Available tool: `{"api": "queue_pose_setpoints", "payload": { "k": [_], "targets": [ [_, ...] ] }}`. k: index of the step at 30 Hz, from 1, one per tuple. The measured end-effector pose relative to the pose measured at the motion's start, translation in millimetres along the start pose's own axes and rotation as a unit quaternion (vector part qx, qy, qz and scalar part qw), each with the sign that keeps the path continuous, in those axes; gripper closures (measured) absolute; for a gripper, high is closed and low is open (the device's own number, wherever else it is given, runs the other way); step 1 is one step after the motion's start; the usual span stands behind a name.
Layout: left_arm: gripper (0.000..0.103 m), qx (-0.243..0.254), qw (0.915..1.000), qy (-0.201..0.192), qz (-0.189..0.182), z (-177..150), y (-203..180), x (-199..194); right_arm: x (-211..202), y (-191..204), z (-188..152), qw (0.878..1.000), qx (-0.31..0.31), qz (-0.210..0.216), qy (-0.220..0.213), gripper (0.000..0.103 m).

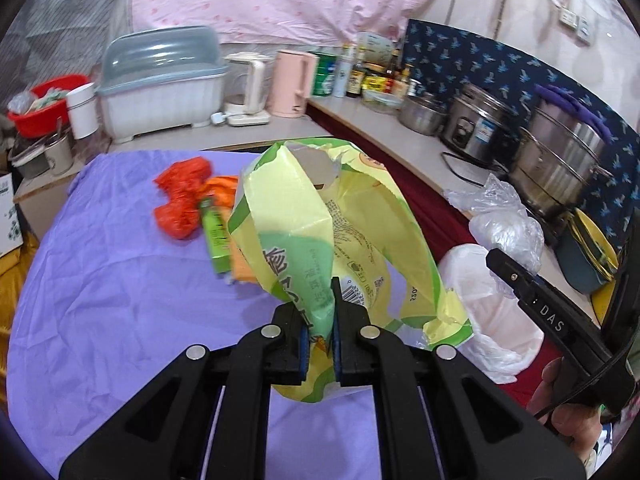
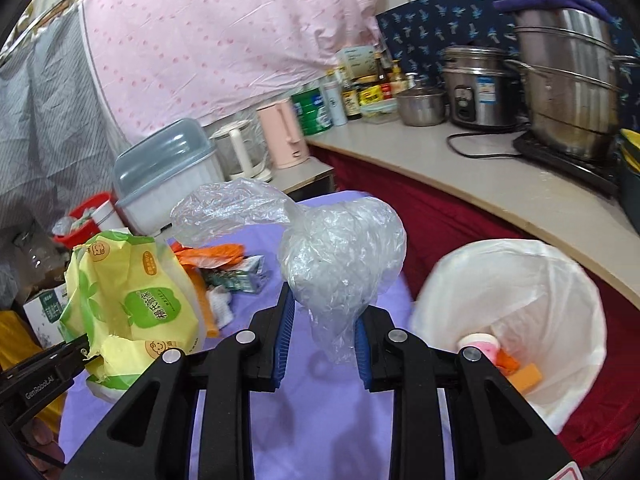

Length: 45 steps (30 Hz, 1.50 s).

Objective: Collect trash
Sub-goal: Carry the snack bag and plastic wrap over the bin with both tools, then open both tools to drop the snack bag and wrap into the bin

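Left gripper (image 1: 335, 300) pinched a yellow-green wrapper (image 1: 320, 216) above the purple tablecloth (image 1: 120, 288), right gripper (image 2: 320, 320) clamped a clear plastic bag (image 2: 340, 256), beside the white-lined bin (image 2: 520, 280)

A cramped home kitchen corner. Along the counter (image 2: 460, 168) at the right stand a steel steamer pot (image 2: 568, 92), a rice cooker (image 2: 480, 88) and sauce bottles (image 2: 356, 96); upper left, a pink kettle (image 1: 290, 82) and a lidded dish rack (image 1: 164, 80). A pink sheet (image 2: 224, 40) hangs behind.
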<state>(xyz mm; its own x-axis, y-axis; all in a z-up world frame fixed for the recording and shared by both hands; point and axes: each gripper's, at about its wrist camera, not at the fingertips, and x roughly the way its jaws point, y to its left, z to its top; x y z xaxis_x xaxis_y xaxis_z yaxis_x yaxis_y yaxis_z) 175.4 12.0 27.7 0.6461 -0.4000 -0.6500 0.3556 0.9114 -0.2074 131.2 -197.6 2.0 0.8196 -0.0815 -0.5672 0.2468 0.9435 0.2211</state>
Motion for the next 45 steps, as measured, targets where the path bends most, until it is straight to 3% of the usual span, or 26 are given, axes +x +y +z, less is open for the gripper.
{"api": "queue_pose_setpoints", "payload": {
  "k": [13, 20, 26, 28, 30, 33, 45],
  "targets": [
    [0.095, 0.096, 0.992, 0.039, -0.072, -12.9, -158.1, 50.9, -36.6, -135.6, -15.8, 0.993, 0.072, -0.089, -0.002, 0.077],
    [0.095, 0.129, 0.9848, 0.07, -0.092, -22.8, -207.3, 92.0, -37.1, -177.4, -27.3, 0.989, 0.093, -0.115, 0.002, 0.077],
    [0.09, 0.14, 0.9811, 0.083, -0.104, -28.6, -223.3, 112.9, -29.1, -193.6, -32.2, 0.986, 0.107, -0.124, 0.008, 0.077],
    [0.08, 0.139, 0.9801, 0.087, -0.111, -29.0, -226.0, 118.6, -26.5, -196.2, -33.3, 0.986, 0.109, -0.127, 0.008, 0.076],
    [0.058, 0.14, 0.9802, 0.086, -0.111, -29.1, -227.4, 122.2, -23.7, -197.4, -33.0, 0.986, 0.112, -0.127, 0.009, 0.076],
    [0.04, 0.14, 0.982, 0.072, -0.105, -26.5, -224.5, 119.5, -20.8, -198.0, -31.6, 0.986, 0.112, -0.126, 0.01, 0.074],
    [0.039, 0.105, 0.9881, 0.067, -0.091, -12.7, -193.9, 117.9, -6.8, -177.6, -27.1, 0.988, 0.099, -0.114, 0.011, 0.064]
  ]
}}
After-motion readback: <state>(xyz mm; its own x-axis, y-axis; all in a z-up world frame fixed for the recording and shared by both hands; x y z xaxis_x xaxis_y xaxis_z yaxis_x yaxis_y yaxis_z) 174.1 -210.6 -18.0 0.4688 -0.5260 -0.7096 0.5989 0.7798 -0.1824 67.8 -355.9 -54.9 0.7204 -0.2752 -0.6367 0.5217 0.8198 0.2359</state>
